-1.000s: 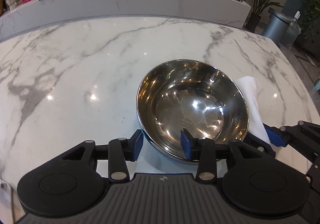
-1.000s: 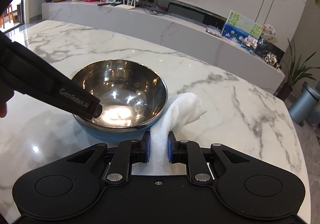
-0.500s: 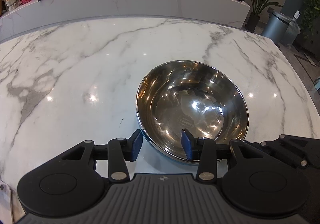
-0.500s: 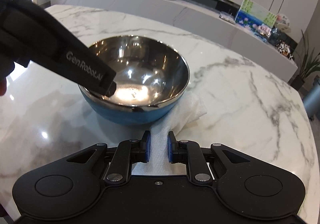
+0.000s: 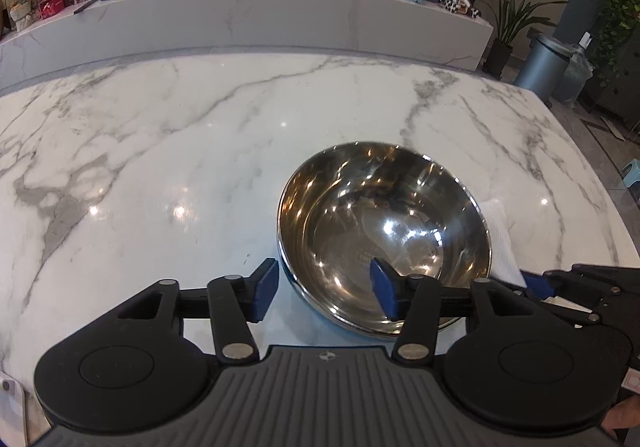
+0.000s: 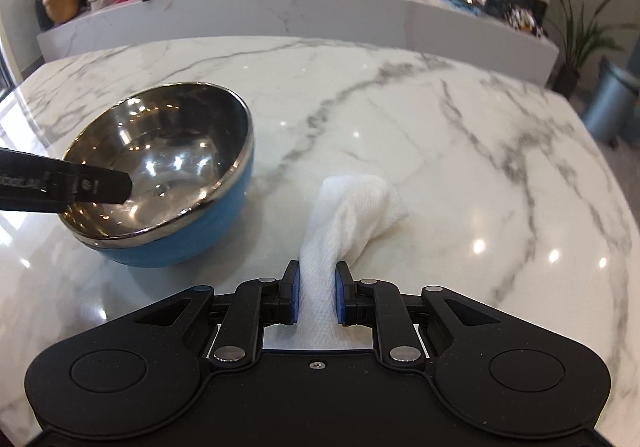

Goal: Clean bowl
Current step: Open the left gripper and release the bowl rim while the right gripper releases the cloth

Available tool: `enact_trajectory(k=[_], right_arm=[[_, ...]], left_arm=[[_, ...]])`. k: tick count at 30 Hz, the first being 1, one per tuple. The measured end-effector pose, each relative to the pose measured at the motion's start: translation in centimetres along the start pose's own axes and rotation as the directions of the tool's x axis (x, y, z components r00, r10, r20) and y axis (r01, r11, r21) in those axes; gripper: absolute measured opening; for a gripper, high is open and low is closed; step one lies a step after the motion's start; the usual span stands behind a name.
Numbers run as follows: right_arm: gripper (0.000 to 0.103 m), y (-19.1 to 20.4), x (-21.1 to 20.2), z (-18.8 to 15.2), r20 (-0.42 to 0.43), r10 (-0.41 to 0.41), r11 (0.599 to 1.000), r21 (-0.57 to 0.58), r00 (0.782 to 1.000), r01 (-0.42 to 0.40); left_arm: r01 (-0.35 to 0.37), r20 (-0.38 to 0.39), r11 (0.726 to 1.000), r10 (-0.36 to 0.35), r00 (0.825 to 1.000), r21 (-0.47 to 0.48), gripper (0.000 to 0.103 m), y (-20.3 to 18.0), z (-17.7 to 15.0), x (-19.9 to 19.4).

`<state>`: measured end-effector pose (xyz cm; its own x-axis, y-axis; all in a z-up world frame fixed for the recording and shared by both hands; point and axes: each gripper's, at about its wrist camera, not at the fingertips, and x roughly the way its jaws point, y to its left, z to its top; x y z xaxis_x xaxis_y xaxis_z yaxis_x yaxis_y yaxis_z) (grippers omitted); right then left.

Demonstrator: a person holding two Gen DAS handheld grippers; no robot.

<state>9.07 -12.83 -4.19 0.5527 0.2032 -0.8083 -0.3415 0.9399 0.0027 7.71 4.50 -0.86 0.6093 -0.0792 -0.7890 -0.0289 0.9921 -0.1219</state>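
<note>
Since a second ago, the white cloth [image 6: 352, 207] has been pulled clear of the bowl [image 6: 168, 167], which then overlapped it; now a strip of marble table [image 6: 400, 107] shows between them. The bowl sits upright, mouth up, at about ten o'clock in the right wrist view; being round, it has no long axis. The left gripper [image 5: 324, 283] straddles its near rim, one finger inside and one outside, jaws opening and no longer pressing, likely letting go after steadying it. The right gripper [image 6: 316, 295] is nearly closed, pinching the cloth, which trails toward one o'clock, probably ready for wiping.
</note>
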Motion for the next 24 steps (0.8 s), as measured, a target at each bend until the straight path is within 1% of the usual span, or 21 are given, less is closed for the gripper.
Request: enact_trajectory(k=[1,3,5,7,10,11,13,14,15,17,21,22,24], right_arm=[[0.015,0.0,0.1,-0.1,-0.004,0.001,1.0,0.003,1.0,-0.001],[0.016,0.1,0.1,-0.4,-0.007,0.002,1.0,0.007,1.0,-0.002],[0.016,0.2,0.0,-0.5,-0.011,0.002,1.0,0.007,1.0,-0.002],[0.017,0.2,-0.1,-0.4,-0.012,0.004,1.0,0.018,1.0,-0.004],[0.019,0.1,-0.2,-0.3,-0.014,0.007,0.999,0.034,1.0,-0.007],[0.022,0.0,-0.3,-0.3,-0.014,0.007,0.999,0.042,1.0,-0.007],[0.032,-0.3,-0.4,-0.4,-0.015,0.003,0.998,0.062,1.0,-0.002],[0.041,-0.4,-0.5,-0.4,-0.01,-0.003,0.998,0.066,1.0,0.004],[0.045,-0.4,-0.7,-0.4,-0.002,-0.012,0.997,0.071,1.0,0.012],[0.047,-0.5,-1.0,-0.3,0.009,-0.023,0.997,0.075,1.0,0.022],[0.055,-0.6,-1.9,0.0,0.038,-0.043,0.996,0.085,0.998,0.04],[0.057,-0.6,-2.1,0.1,0.044,-0.044,0.995,0.089,0.998,0.04],[0.066,-0.7,-2.8,0.3,0.061,-0.038,0.994,0.102,0.997,0.032]], left_arm=[[0.0,0.007,1.0,0.0,1.0,0.0,0.062,0.0,0.0,-0.1],[0.004,0.021,1.0,-0.004,1.0,-0.001,0.065,0.1,0.1,-0.2],[0.005,0.033,1.0,-0.005,0.999,0.0,0.07,0.1,0.2,-0.4],[0.008,0.059,1.0,-0.008,0.998,0.005,0.073,0.1,0.2,-0.7],[0.008,0.09,1.0,-0.009,0.996,0.012,0.073,0.1,0.3,-1.2],[0.007,0.099,1.0,-0.008,0.995,0.014,0.074,0.1,0.4,-1.2],[0.007,0.122,1.0,-0.009,0.992,0.021,0.074,0.1,0.4,-1.6],[0.007,0.133,1.0,-0.01,0.991,0.025,0.074,0.1,0.5,-1.7],[0.007,0.145,1.0,-0.012,0.989,0.03,0.074,0.1,0.5,-1.9],[0.008,0.16,0.999,-0.014,0.987,0.04,0.074,0.0,0.5,-2.1],[0.01,0.181,0.998,-0.02,0.983,0.056,0.075,-0.1,0.5,-2.4],[0.011,0.186,0.998,-0.022,0.982,0.059,0.076,-0.1,0.5,-2.5],[0.014,0.203,0.998,-0.027,0.979,0.067,0.083,-0.2,0.4,-2.8]])
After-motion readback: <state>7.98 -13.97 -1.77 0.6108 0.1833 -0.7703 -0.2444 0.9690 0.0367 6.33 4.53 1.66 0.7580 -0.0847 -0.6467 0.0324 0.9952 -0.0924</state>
